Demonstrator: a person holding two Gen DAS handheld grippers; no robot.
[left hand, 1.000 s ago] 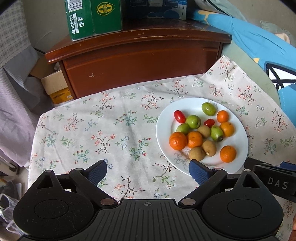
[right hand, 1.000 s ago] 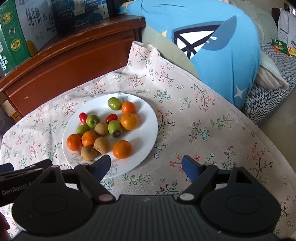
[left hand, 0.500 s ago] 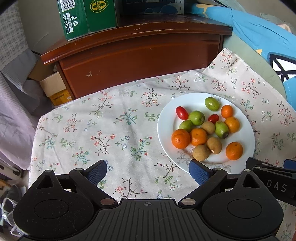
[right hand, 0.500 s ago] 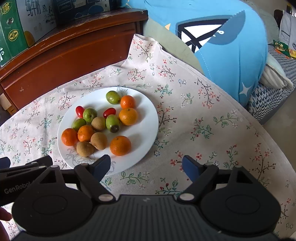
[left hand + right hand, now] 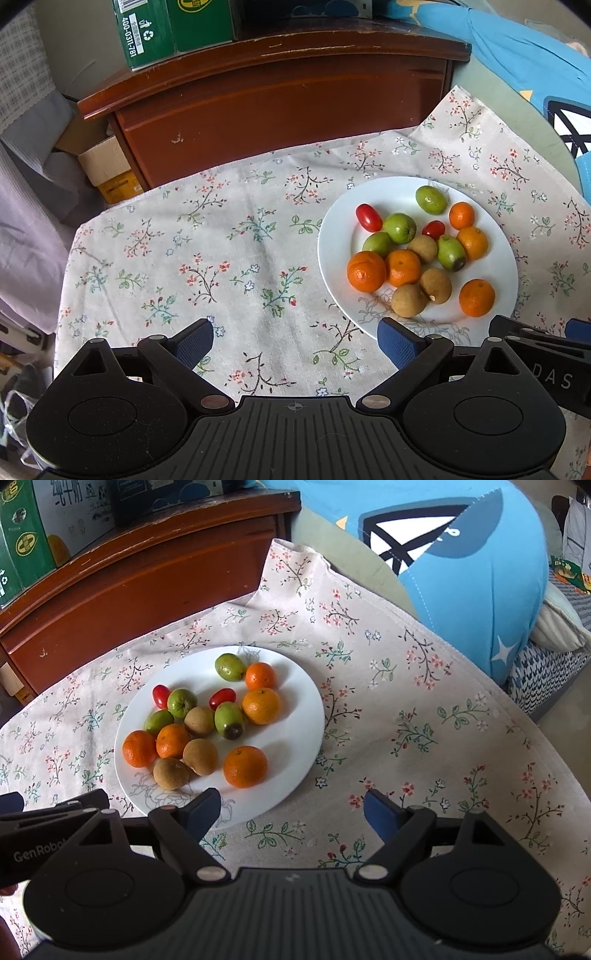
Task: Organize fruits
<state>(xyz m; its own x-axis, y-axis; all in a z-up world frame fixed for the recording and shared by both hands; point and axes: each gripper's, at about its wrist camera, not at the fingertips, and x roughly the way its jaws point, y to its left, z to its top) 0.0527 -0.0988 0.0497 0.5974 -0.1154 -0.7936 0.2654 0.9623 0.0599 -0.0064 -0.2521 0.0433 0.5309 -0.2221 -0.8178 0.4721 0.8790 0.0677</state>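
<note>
Both black two-finger grippers, left gripper (image 5: pixel 295 341) and right gripper (image 5: pixel 291 810), hang wide and empty above the floral tablecloth (image 5: pixel 229 266); the fruits sit together on the round white plate (image 5: pixel 295 716), between them.

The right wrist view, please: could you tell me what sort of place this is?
Probably a lived-in room at home, perhaps a bedroom: a flowered cloth under a plate of fruit, a worn wooden cabinet stacked with cartons, and a big blue plush cushion.

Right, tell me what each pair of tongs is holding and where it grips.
Nothing is held. The left tongs and right tongs both stand open over the floral tablecloth, near the round white plate of fruit.
</note>
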